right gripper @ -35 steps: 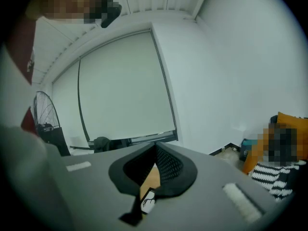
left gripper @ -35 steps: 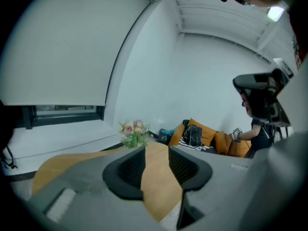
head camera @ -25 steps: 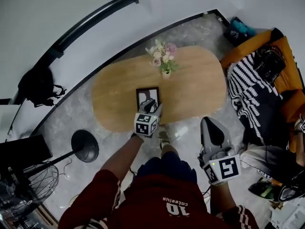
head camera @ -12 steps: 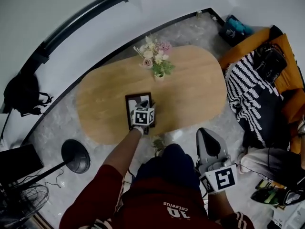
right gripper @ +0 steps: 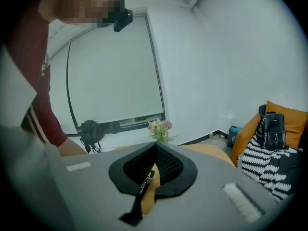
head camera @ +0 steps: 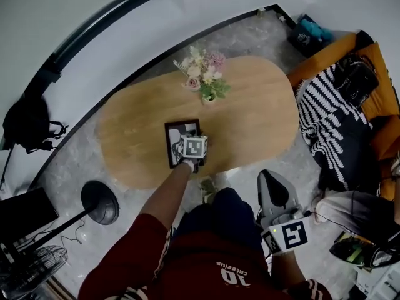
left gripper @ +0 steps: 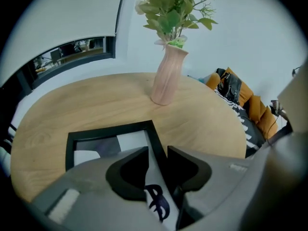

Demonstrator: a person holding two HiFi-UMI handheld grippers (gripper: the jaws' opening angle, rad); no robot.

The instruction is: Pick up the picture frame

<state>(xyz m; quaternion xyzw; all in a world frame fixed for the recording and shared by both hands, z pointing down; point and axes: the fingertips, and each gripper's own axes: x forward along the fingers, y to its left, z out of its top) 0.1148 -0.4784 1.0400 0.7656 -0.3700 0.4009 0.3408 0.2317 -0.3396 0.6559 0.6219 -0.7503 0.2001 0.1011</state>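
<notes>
The picture frame point(head camera: 177, 140), black-edged with a white print, lies flat on the oval wooden table point(head camera: 250, 117) near its front edge. My left gripper point(head camera: 192, 135) points steeply down over the frame's right side. In the left gripper view the frame's point(left gripper: 109, 131) right rail runs between the jaws of the left gripper point(left gripper: 158, 150). Those jaws are closing, and a thin gap still shows beside the rail. My right gripper point(head camera: 271, 179) hangs off the table by the person's right knee. The right gripper point(right gripper: 155, 147) has its tips together and holds nothing.
A pink vase of flowers point(head camera: 204, 83) stands on the table just beyond the frame; the vase point(left gripper: 166, 81) is close ahead. A sofa with a striped throw point(head camera: 328, 124) and a black backpack point(head camera: 356, 80) lies right. A round lamp base point(head camera: 100, 202) sits left on the floor.
My left gripper has dropped from above the table's front edge onto the frame's right side. The right gripper has sunk a little beside the knee.
</notes>
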